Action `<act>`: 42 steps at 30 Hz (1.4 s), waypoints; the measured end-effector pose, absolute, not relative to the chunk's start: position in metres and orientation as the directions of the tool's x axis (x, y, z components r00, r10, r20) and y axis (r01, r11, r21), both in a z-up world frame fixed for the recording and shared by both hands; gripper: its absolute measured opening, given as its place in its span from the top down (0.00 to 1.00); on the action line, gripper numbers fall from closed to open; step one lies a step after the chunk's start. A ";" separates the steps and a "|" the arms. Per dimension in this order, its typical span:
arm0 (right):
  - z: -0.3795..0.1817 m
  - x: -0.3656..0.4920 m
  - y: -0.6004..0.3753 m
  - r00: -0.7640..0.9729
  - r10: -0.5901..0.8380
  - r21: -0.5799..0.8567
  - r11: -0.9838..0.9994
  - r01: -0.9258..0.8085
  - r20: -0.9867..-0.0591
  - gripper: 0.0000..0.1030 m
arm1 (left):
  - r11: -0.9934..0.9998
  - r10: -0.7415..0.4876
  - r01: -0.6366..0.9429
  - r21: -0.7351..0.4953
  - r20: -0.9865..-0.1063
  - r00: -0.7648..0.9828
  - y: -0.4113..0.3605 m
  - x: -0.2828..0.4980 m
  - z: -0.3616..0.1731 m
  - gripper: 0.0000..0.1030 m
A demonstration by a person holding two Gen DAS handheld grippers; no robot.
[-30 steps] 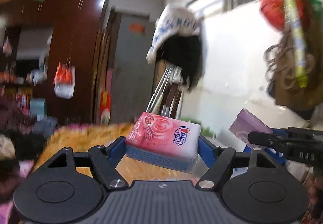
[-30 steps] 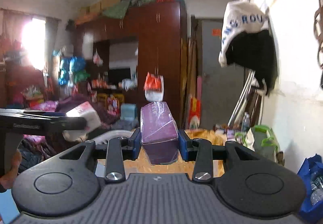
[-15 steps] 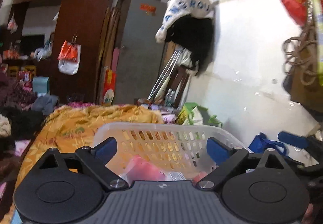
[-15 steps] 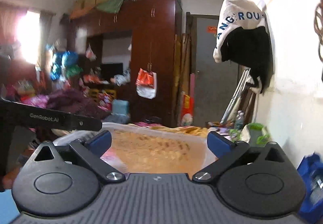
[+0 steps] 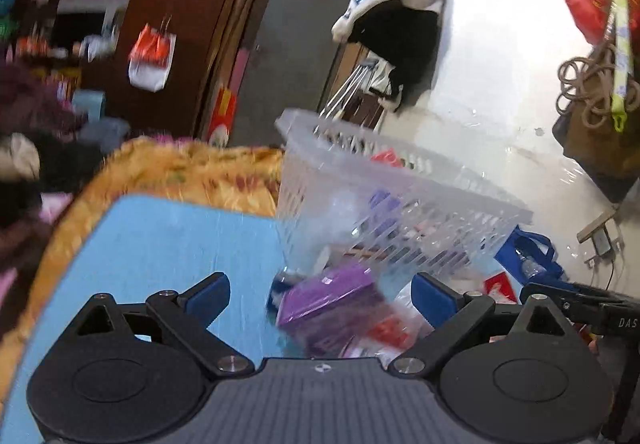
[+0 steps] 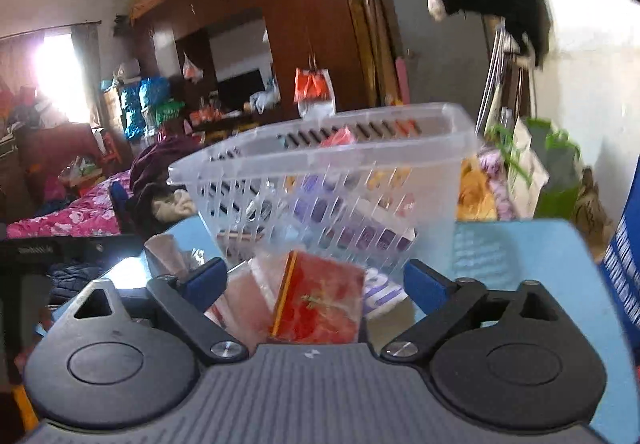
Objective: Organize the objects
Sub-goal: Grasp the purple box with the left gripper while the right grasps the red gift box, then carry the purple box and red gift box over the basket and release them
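Left gripper (image 5: 320, 294): I see my fingers (image 5: 208, 294) spread wide and released, nothing between them; they hang above a purple packet (image 5: 330, 294) on the worktop.
Right gripper (image 6: 314, 280): my fingers (image 6: 424, 282) are likewise parted and grasp nothing; a red packet (image 6: 320, 304) lies just below and between them.
Basket (image 6: 440, 171): clear slotted plastic, standing on the blue worktop (image 5: 168, 240) just beyond both grippers; purple and red packets show through its walls, though motion blur hides their number.
Loose packets: in the right wrist view, pale pink packets (image 6: 244, 300) lie beside the red one, in front of the basket and outside it.
Purple packet, position: near the basket's foot, among other blurred wrappers.
Bedding (image 5: 192, 171): an orange patterned cover lies behind the worktop.
Wall (image 5: 496, 91): white, to the right of the basket.
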State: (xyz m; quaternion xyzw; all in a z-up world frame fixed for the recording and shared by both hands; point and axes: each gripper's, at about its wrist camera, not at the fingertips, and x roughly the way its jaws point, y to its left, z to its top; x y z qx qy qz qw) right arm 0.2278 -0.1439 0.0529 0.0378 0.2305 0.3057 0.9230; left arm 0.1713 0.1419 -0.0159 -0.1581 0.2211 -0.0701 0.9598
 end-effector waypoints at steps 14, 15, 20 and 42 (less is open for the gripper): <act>0.031 0.221 -0.153 0.668 0.617 0.275 0.786 -0.554 -0.416 0.47 | 0.930 -0.246 0.062 -0.363 -0.487 0.838 0.131 0.192 -0.035 0.16; 0.032 0.222 -0.155 0.665 0.628 0.290 0.778 -0.557 -0.405 0.47 | 0.932 -0.244 0.062 -0.357 -0.492 0.836 0.130 0.192 -0.035 0.26; 0.035 0.210 -0.165 0.711 0.624 0.287 0.781 -0.555 -0.323 0.48 | 0.942 -0.225 0.069 -0.329 -0.463 0.857 0.128 0.185 -0.035 0.28; 0.046 0.182 -0.149 0.815 0.542 0.093 0.840 -0.535 -0.204 0.48 | 0.957 -0.227 0.171 -0.234 -0.235 0.945 0.120 0.145 -0.015 0.28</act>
